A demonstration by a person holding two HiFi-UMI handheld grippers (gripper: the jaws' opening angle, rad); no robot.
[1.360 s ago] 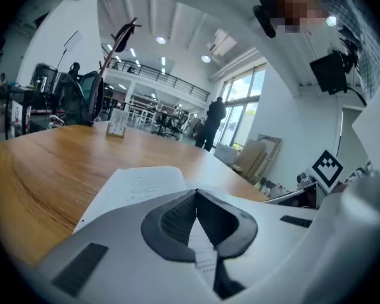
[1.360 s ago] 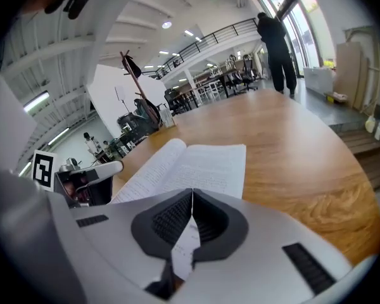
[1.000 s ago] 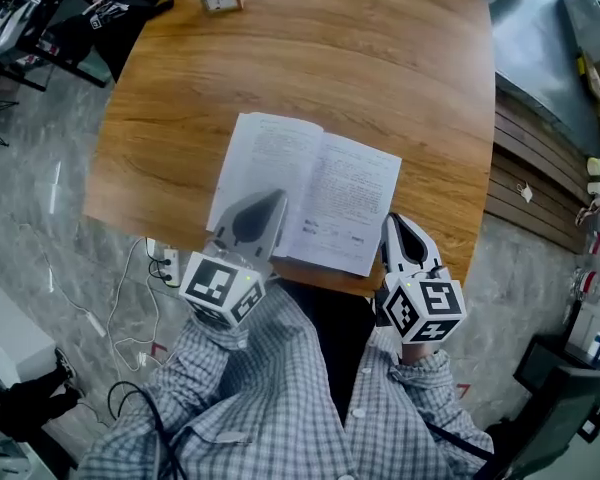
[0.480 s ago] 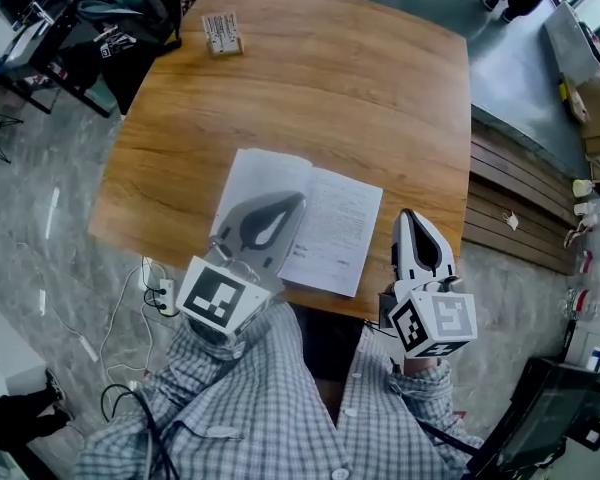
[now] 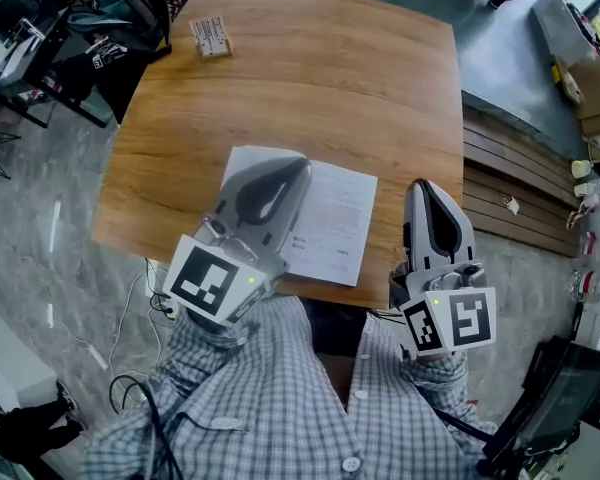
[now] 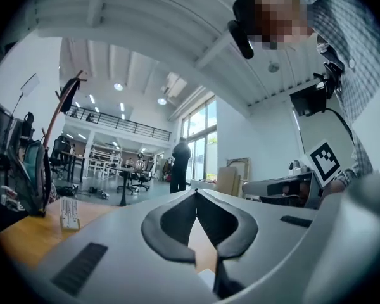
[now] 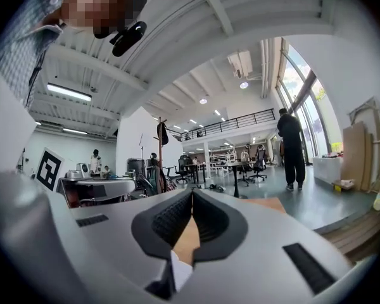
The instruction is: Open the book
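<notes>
1. Floor, left of the table: a white power strip (image 5: 164, 293) lies on the grey stone floor with cables beside it.
2. Table (image 5: 330, 88): a wooden top. A small printed card box (image 5: 210, 36) stands near its far left corner, well apart from everything else. In the left gripper view the same box (image 6: 69, 213) stands upright on the wood.
3. Left gripper (image 5: 298, 165): in the head view it points away from the person and overlaps the left page of the book. That view does not show whether it touches the page. Its marker cube (image 5: 208, 278) sits at the person's checked sleeve (image 5: 230, 368). In the left gripper view the gripper (image 6: 196, 192) has its 2 jaws closed tip to tip, with nothing between them. It looks level across a large hall, where a person (image 6: 179, 164) stands by the windows.
4. Book (image 5: 330, 218): it lies open and flat on the table, close to the near edge, between the 2 grippers. The printed right page faces up and is uncovered.
5. Right gripper (image 5: 427, 185): it is just beside the book's right edge, near the table's near right corner. Its marker cube (image 5: 450, 320) faces the camera. In the right gripper view the gripper (image 7: 192, 192) has its 2 jaws closed together and holds nothing.
</notes>
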